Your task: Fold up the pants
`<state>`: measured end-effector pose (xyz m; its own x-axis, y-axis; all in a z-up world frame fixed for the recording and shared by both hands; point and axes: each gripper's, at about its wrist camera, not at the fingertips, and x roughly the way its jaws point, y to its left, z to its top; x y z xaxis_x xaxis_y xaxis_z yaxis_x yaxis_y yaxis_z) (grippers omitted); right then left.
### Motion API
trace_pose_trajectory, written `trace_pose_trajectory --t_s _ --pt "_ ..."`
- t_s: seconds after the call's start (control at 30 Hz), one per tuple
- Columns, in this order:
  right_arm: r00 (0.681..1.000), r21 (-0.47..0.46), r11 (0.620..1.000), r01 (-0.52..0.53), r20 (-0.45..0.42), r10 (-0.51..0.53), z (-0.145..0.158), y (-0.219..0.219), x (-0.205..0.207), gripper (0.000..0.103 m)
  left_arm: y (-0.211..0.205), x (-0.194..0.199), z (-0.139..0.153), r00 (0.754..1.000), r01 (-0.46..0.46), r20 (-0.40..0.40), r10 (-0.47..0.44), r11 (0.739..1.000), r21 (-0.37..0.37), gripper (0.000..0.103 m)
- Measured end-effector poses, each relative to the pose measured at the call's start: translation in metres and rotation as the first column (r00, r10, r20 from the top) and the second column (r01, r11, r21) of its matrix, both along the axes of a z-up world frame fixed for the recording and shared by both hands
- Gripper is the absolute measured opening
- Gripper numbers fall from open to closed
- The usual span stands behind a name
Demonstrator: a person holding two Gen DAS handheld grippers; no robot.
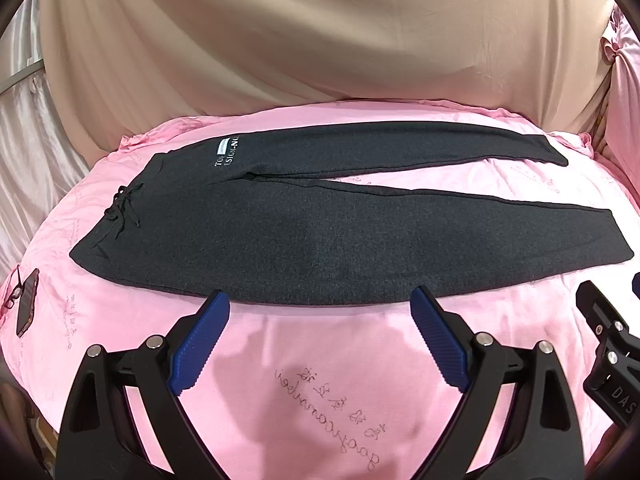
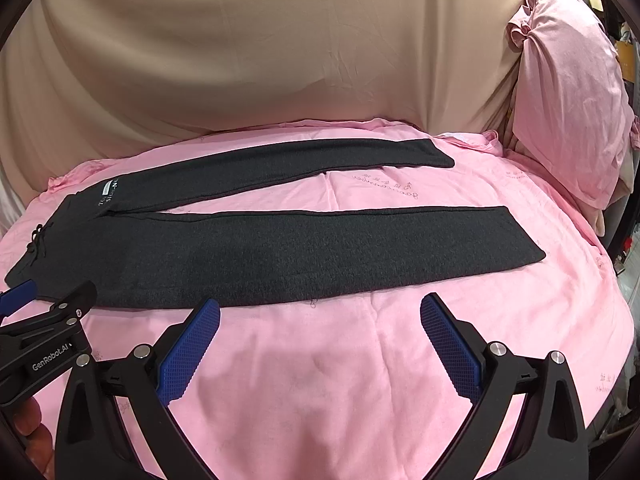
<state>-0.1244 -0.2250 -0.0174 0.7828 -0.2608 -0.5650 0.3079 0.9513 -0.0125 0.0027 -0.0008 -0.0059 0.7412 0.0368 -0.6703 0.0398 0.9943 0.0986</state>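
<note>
Pink bedsheet [image 1: 320, 360] covers a bed, a beige drape [image 1: 300, 32] behind it, with dark grey pants [image 1: 280, 240] laid flat across it.

Waistband lies left, both legs stretch right, slightly parted. Left gripper [image 1: 319, 308] and right gripper [image 2: 320, 312] hover just before the near edge, jaws wide and empty. Glasses [image 1: 16, 290] lie far left.

White lettering on the pants [image 1: 280, 224] near the waistband reads partly "TO…" and "ESIGN-NO". The left gripper [image 2: 16, 304] body bears "GenRobot.AI". Pink sheet [image 1: 320, 360] embroidery: illegible.
</note>
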Motion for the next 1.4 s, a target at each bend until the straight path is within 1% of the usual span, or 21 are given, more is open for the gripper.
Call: trace_pose_trajectory --t_s 0.73,1.4 --pt "1.0 -0.011 1.0 0.0 -0.003 0.0 -0.001 0.003 0.002 0.098 0.004 0.002 0.0 1.0 -0.004 0.0 0.004 1.0 0.007 0.09" --pt "1.0 -0.012 1.0 -0.001 -0.021 0.0 -0.005 0.003 0.013 0.098 0.002 0.01 -0.004 1.0 -0.006 -0.013 0.006 1.0 0.016 0.09"
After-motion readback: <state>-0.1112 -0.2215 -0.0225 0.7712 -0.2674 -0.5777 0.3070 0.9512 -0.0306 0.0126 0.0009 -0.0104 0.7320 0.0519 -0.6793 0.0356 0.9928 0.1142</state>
